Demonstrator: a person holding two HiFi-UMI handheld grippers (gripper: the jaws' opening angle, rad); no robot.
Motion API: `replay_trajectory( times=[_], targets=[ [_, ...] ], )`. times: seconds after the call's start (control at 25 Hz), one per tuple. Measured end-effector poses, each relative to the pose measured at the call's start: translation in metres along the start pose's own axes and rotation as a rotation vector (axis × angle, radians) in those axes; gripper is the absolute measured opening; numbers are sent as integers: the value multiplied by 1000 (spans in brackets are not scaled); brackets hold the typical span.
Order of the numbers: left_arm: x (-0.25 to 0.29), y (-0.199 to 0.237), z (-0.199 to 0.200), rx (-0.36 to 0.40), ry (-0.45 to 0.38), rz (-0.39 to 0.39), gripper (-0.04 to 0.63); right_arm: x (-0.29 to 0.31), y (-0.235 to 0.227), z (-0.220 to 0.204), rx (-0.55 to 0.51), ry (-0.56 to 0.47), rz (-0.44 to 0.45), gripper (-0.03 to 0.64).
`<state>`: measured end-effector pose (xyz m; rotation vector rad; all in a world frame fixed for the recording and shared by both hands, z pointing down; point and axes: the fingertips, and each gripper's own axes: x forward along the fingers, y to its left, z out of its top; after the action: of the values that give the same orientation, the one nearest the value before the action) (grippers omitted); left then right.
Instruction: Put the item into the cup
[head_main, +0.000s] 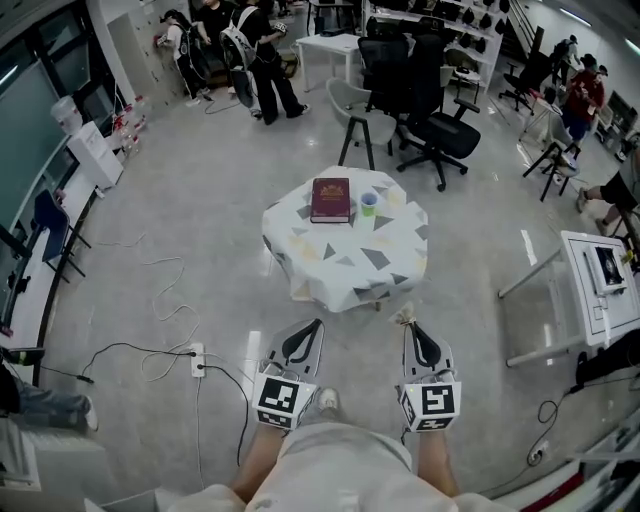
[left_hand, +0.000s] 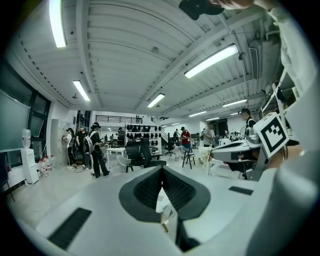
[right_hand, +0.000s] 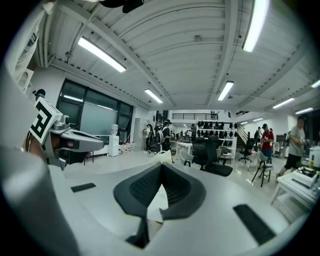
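Step in hand: carry, at approach stage. The right gripper (head_main: 409, 327) is clenched on a pale crumpled item (head_main: 404, 316), which pokes out past the jaw tips. The left gripper (head_main: 314, 327) is closed on nothing. Both hang low in front of the person, well apart from the table (head_main: 340, 265).

The green cup (head_main: 369, 204) stands on the far part of the table, just beside a red book (head_main: 331, 199).

Next move, as I judge it: walk in, bring the right gripper over the cup mouth and release there.

Only the head view shows the cup and table. The right gripper view confirms the pinch on the item (right_hand: 162, 156), and the left gripper view shows its jaws together and empty.
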<state>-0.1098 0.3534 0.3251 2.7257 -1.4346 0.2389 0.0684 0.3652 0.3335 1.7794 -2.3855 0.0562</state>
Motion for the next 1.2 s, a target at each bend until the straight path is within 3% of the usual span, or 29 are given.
replay_trajectory(
  times=[0.36,0.8,1.2],
  targets=[
    [30,43,-9,-17,-2,-45,12,41,3,7,1,9,-57,6],
    [73,64,-11,-17,-2,-90,12,77,-7,7,-4,19,-97,6],
    [130,88,-5,-10,1,-66,12,140,-38,11,4,4,-75,6]
  ],
)
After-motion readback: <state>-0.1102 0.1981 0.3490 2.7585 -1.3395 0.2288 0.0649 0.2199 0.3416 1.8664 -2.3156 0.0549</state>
